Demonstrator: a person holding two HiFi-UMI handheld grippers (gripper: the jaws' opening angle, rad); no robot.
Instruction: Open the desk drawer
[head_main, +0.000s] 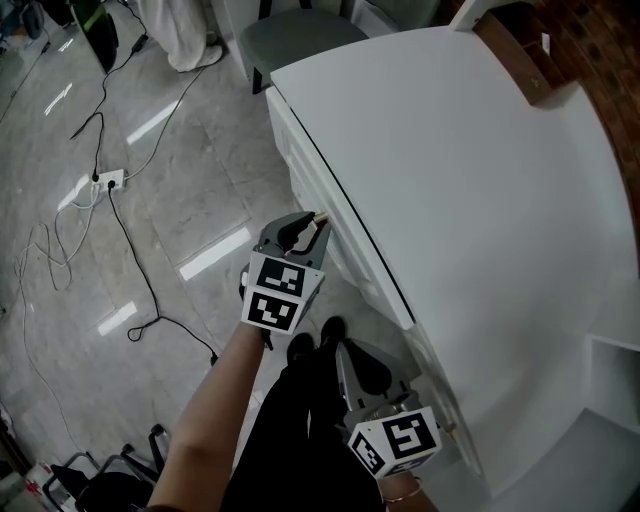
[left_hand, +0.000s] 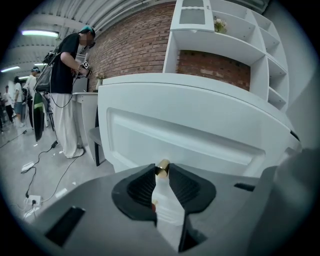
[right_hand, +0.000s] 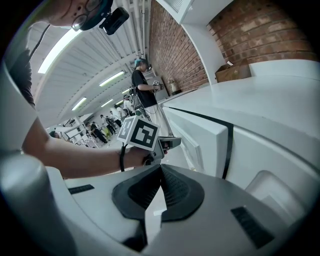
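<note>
Brass drawer knob (left_hand: 163, 165) pinched in left tool (left_hand: 161, 173), white drawer front (left_hand: 200, 135) behind, right tool (right_hand: 160, 169) clenched empty.

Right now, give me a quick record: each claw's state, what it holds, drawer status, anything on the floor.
left claw: shut on the brass knob of the drawer front
right claw: shut, nothing between its jaws, close to the desk front
drawer: looks closed, front not visibly pulled out
desk: white
floor: power strip with cables, to the person's left
</note>
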